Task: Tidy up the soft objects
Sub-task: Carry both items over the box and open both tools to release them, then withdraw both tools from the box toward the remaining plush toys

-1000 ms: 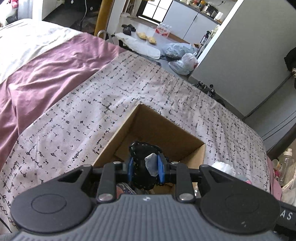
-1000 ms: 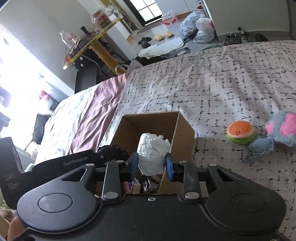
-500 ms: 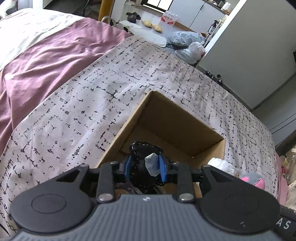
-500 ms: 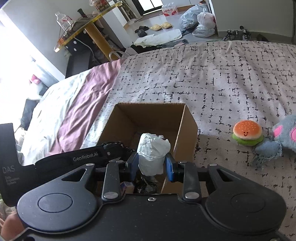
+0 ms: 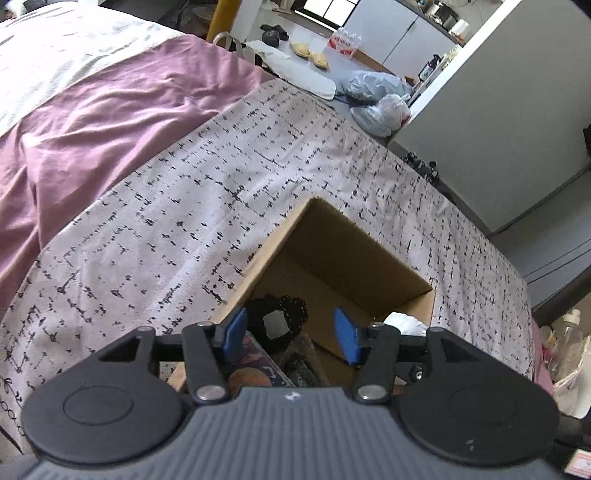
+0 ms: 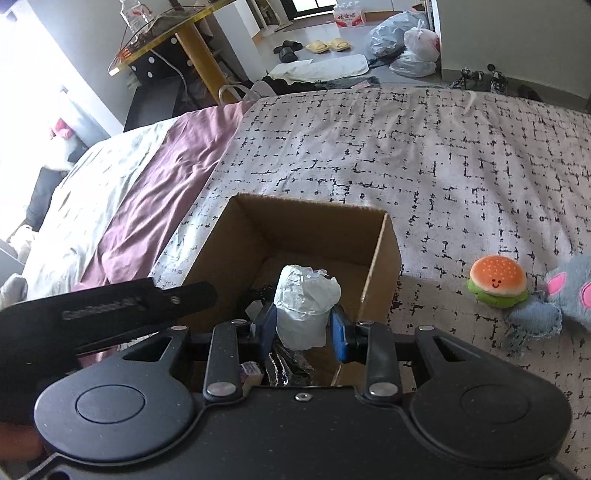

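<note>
An open cardboard box (image 5: 373, 258) (image 6: 384, 251) sits on the patterned bedspread. My left gripper (image 5: 291, 338) is open above the box's near side. A black soft object (image 5: 277, 325) with a grey patch lies in the box below it, free of the pads. My right gripper (image 6: 303, 328) is over the box, its pads against a white crumpled soft object (image 6: 304, 306), which also shows in the left wrist view (image 5: 404, 323). A burger plush (image 6: 496, 282) and a grey-blue plush (image 6: 554, 299) lie on the bed to the right of the box.
Other items lie in the box bottom (image 5: 258, 369). A purple sheet (image 5: 92, 125) covers the bed to the left. Plastic bags (image 6: 410, 44), slippers and a mat are on the floor beyond the bed. A yellow-legged table (image 6: 177, 33) stands at the back left.
My left gripper has opened and let the black object drop into the box. Both grippers have moved further over the box. The right gripper still has the white object between its pads.
</note>
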The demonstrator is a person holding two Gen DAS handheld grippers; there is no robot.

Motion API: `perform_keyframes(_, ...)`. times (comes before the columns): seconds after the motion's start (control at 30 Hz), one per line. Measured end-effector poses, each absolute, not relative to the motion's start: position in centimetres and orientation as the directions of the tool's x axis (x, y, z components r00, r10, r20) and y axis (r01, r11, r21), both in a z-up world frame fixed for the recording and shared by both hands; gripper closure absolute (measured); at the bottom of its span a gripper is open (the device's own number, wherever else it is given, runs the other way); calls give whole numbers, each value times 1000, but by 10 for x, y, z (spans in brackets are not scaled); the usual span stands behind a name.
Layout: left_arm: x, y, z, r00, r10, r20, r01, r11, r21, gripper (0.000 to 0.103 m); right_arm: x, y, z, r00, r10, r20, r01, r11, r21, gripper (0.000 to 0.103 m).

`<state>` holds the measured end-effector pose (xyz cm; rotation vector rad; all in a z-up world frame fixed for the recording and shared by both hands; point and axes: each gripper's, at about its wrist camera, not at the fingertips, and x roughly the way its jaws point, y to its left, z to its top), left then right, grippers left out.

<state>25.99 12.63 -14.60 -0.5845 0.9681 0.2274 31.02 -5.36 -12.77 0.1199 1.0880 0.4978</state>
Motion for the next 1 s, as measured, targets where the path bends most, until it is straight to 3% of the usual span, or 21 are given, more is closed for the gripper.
perform_keyframes(0.1,254,127,-139,566,-70,-822,-432,824,-367,51,308,-52,-123,376,433,-819,-328,889,320,67)
perform_keyframes(0.17,252,127,-135,565,-68,-822,-427,829,-362,51,304,-55,-118,386,441,-811,-325,887,327,56)
perform_keyframes(0.43,238,118,-119,578,-61,-814,-411,840,-355,50,290,-71,-98,416,453,-789,-332,883,332,56)
perform_keyframes(0.63,224,105,-104,581,-4,-814,-417,857,-302,23,278,-87,-88,434,462,-773,-332,880,339,50)
perform_keyframes(0.8,216,93,-94,585,22,-811,-404,875,-267,20,269,-105,-83,444,479,-757,-320,874,366,46)
perform_keyframes(1.0,209,75,-83,592,45,-805,-388,891,-236,13,259,-129,-78,474,482,-736,-305,875,377,31)
